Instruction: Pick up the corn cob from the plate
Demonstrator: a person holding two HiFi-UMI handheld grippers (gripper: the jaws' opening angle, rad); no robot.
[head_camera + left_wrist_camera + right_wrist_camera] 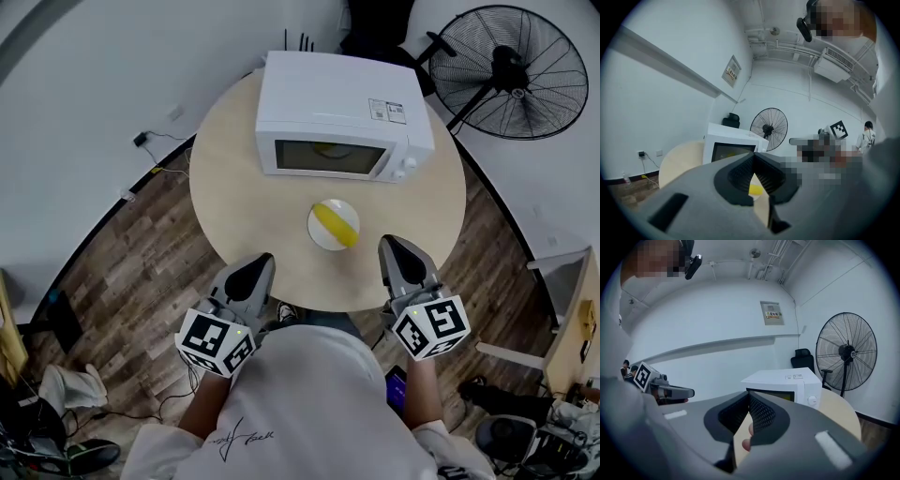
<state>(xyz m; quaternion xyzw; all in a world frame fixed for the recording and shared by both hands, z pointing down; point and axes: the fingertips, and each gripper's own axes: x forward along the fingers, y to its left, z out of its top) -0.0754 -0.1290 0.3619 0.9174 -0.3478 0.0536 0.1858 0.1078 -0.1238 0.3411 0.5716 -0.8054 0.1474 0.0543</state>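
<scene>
A yellow corn cob (pixel 335 223) lies on a small white plate (pixel 317 232) on the round wooden table (pixel 239 192), just in front of the microwave. My left gripper (pixel 265 260) hovers at the table's near edge, left of the plate, jaws shut and empty. My right gripper (pixel 389 244) is at the near edge right of the plate, also shut with nothing held. In the left gripper view the corn cob (pixel 755 190) shows through the gap below the closed tips of the left gripper (pixel 753 157). The right gripper (pixel 749 397) points toward the microwave.
A white microwave (pixel 333 112) with its door closed stands at the back of the table. A large floor fan (pixel 506 70) stands behind the table at the right. Cables and a wall socket lie on the wooden floor at the left.
</scene>
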